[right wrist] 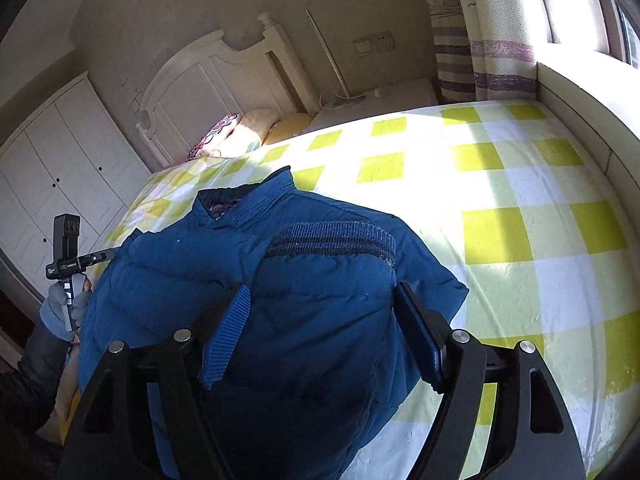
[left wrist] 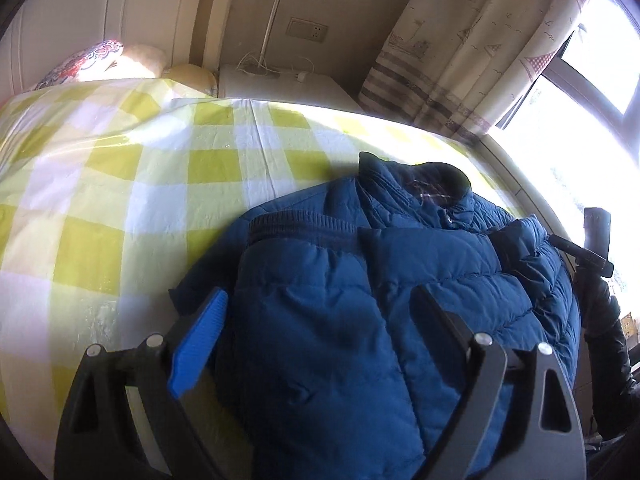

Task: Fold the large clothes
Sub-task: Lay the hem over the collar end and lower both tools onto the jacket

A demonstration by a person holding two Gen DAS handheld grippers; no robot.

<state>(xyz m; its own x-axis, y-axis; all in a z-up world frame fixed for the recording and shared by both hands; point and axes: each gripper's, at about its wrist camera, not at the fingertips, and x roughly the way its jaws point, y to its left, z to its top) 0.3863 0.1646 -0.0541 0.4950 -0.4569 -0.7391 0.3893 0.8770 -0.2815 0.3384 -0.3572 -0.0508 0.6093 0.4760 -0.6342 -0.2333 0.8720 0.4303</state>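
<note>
A blue quilted puffer jacket (left wrist: 360, 292) lies folded on the yellow-and-white checked bed (left wrist: 120, 184), collar toward the headboard, a knit cuff band across its upper part. My left gripper (left wrist: 320, 312) is open, its fingers spread wide just above the jacket's left part. The jacket also fills the right wrist view (right wrist: 280, 280), where my right gripper (right wrist: 320, 328) is open over its right part. Neither gripper holds fabric. The other hand-held device shows at each view's edge (left wrist: 596, 248) (right wrist: 66, 256).
Pillows (left wrist: 100, 60) and a white headboard (right wrist: 208, 80) are at the bed's far end, beside a white nightstand (left wrist: 280, 84). Patterned curtains (left wrist: 480, 40) and a bright window (left wrist: 592, 80) are on the right. A white wardrobe (right wrist: 60, 168) stands left.
</note>
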